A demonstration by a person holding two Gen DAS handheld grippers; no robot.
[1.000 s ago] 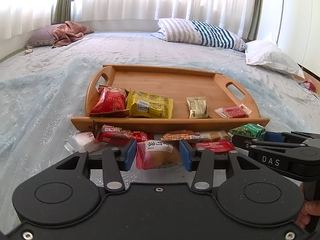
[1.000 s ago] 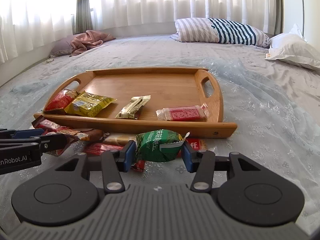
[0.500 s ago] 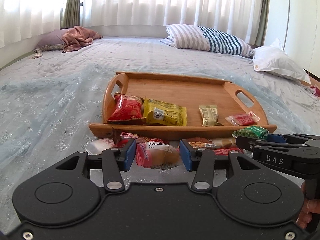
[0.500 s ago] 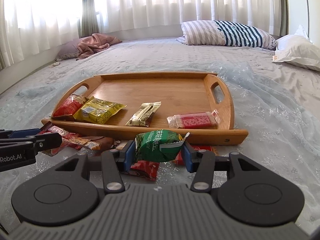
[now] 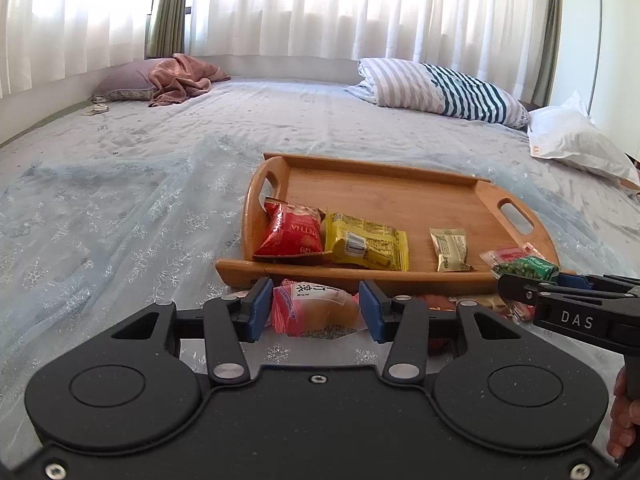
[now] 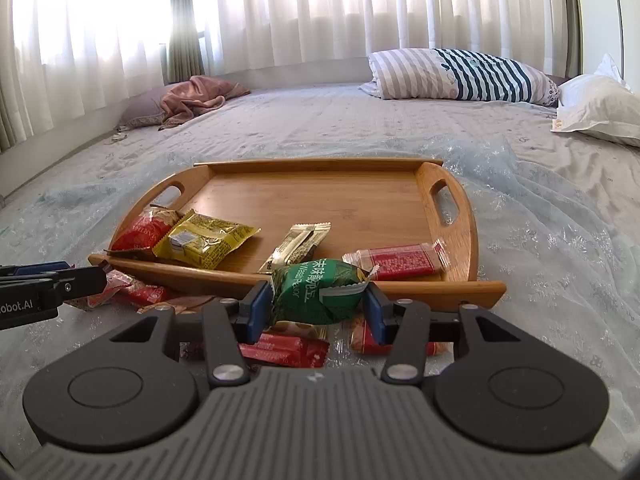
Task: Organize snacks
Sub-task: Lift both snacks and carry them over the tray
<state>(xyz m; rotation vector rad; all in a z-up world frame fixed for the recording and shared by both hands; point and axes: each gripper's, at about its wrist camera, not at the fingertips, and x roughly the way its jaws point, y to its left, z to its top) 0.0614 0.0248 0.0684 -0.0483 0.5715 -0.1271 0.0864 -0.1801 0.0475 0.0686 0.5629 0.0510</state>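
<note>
Right tool [image 6: 316, 306] clenched on the green packet [image 6: 320, 292], left tool [image 5: 316, 310] pinching the pink bun pack [image 5: 314, 312], both just short of the tray [image 6: 460, 220]; light, crinkly wrappers, so I'm gripping mid-body

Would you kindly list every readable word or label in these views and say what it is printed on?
"DAS": side of the right gripper.
"obot.AI", cut off by the frame edge: side of the left gripper.
Print on the green packet, pink packet and red packet: too distorted to read reliably.
</note>
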